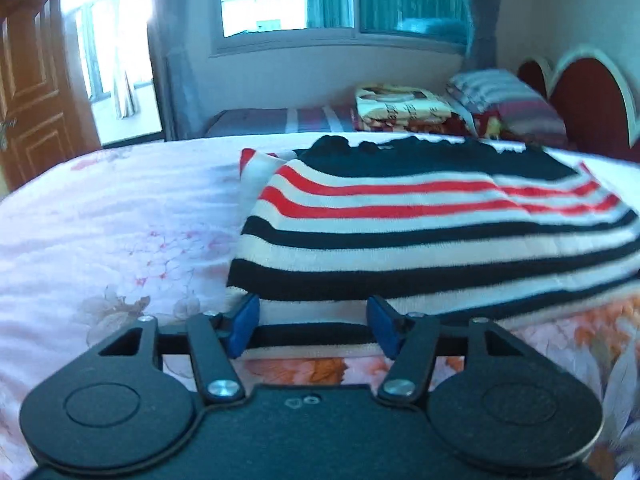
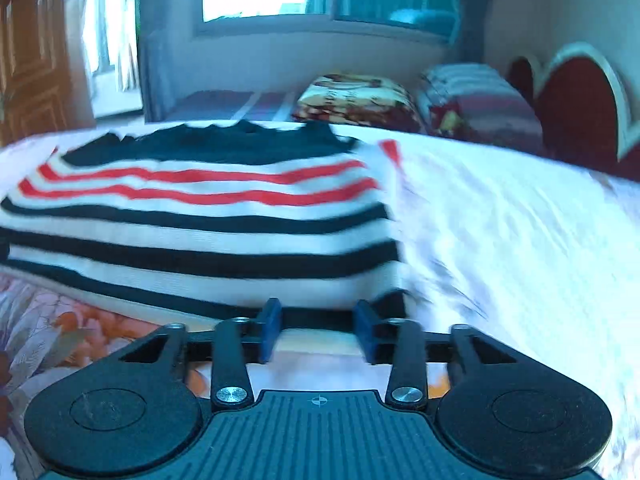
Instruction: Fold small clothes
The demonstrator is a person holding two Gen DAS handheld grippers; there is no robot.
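A small knitted sweater (image 1: 420,224) with black, white and red stripes lies flat on the bed, its sleeves folded in. In the left wrist view my left gripper (image 1: 313,322) is at the sweater's near left hem. Its blue pads (image 1: 245,320) stand apart, and the hem's edge lies flat between them without being pinched. In the right wrist view the same sweater (image 2: 200,216) fills the left half. My right gripper (image 2: 318,328) is at the near right hem corner. Its blue pads (image 2: 269,328) stand a little closer together, with the dark hem stripe between them and a gap on either side.
The sweater rests on a floral bedsheet (image 1: 120,220), pale pink with orange flowers near me. Folded blankets (image 1: 404,108) and a striped pillow (image 1: 508,100) lie at the far side by a red headboard (image 1: 588,100). A wooden door (image 1: 32,88) stands at the left.
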